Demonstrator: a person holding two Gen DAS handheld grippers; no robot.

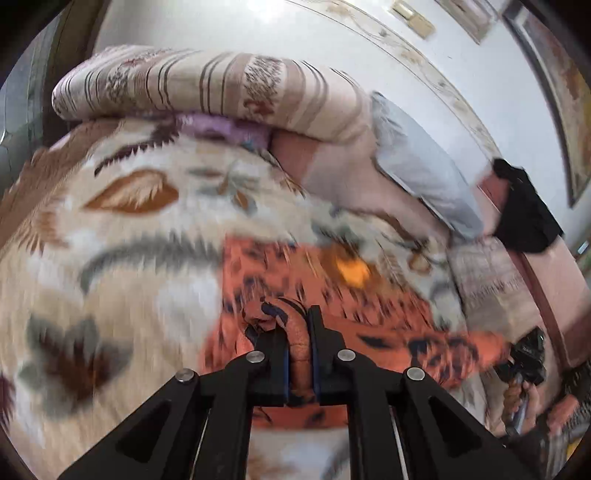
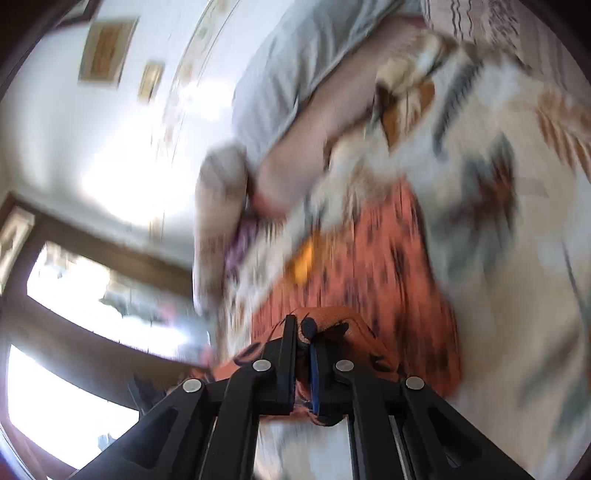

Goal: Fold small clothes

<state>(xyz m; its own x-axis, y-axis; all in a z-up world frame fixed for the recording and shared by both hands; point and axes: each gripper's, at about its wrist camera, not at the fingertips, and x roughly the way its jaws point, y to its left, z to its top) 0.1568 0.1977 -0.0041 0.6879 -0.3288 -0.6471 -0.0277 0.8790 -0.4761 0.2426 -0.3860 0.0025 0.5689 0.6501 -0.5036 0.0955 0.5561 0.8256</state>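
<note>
An orange garment with dark markings (image 1: pixel 332 288) lies on a floral blanket (image 1: pixel 122 236). My left gripper (image 1: pixel 295 325) is shut on a bunched edge of the garment at its near side. In the right wrist view the same garment (image 2: pixel 376 258) stretches away from me, and my right gripper (image 2: pixel 304 332) is shut on another bunched edge of it. The right gripper also shows at the lower right of the left wrist view (image 1: pixel 524 362), holding the garment's far corner. Both views are blurred by motion.
A striped folded quilt (image 1: pixel 207 85) and a grey pillow (image 1: pixel 424 162) lie at the head of the bed by the white wall (image 1: pixel 258 26). A black cloth (image 1: pixel 524 210) hangs at the right. A window (image 2: pixel 92 295) is at the left of the right wrist view.
</note>
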